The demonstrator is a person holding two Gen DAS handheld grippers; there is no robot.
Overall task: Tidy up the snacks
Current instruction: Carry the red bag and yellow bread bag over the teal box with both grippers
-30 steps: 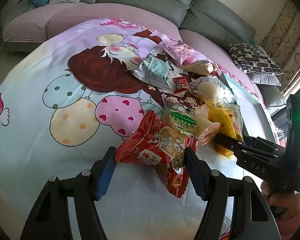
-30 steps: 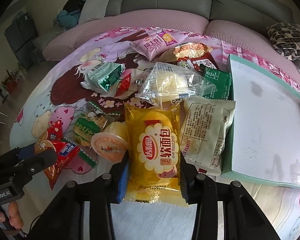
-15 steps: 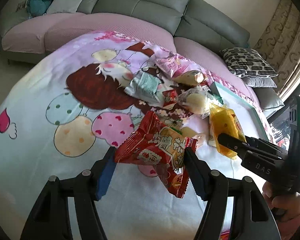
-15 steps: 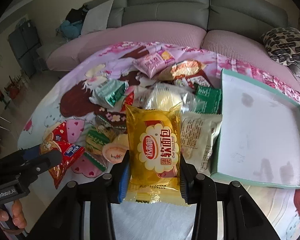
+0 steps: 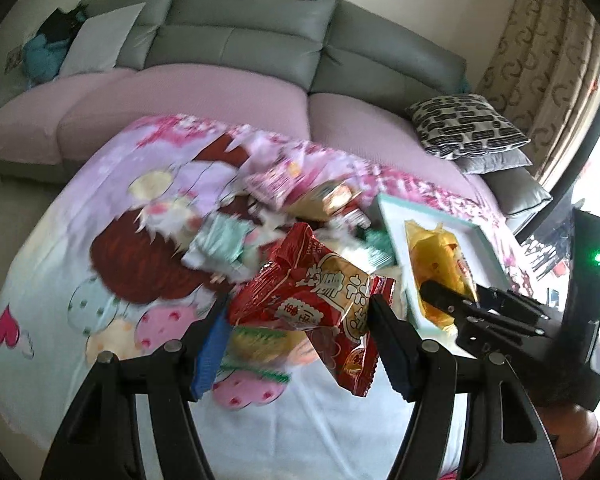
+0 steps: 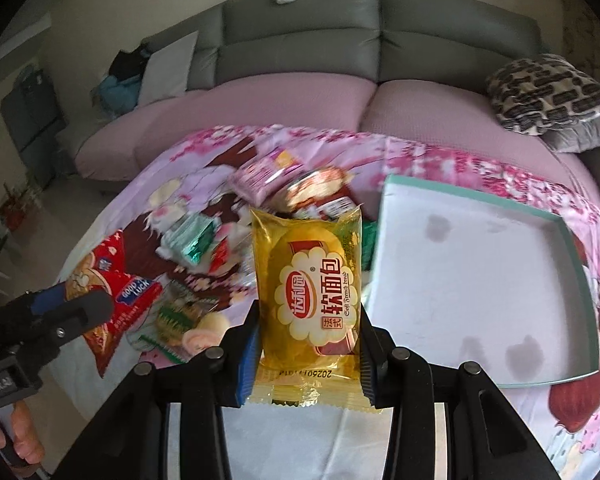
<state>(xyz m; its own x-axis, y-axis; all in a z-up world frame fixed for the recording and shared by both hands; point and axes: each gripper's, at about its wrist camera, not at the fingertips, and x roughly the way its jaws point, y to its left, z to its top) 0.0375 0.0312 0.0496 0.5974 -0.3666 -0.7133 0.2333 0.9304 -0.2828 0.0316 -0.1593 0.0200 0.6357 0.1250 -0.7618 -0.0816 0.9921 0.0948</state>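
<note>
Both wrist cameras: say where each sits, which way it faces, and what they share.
Left wrist: on the left gripper, facing the sofa; it grips the red snack bag; the right gripper shows.
Right wrist: on the right gripper, gripping the yellow bread packet beside the teal tray; left gripper shows.
Shared: tray, snacks, sofa.

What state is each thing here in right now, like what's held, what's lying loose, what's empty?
Left gripper: jaws shut on the red crinkly snack bag.
Red crinkly snack bag: held, lifted off the cloth.
Right gripper: jaws shut on the yellow soft-bread packet.
Yellow soft-bread packet: held upright, sealed.
Shallow teal-rimmed white box: open, empty.
Pile of mixed snack packets: lying loose on the cloth.
Cartoon-print cloth: spread flat.
</note>
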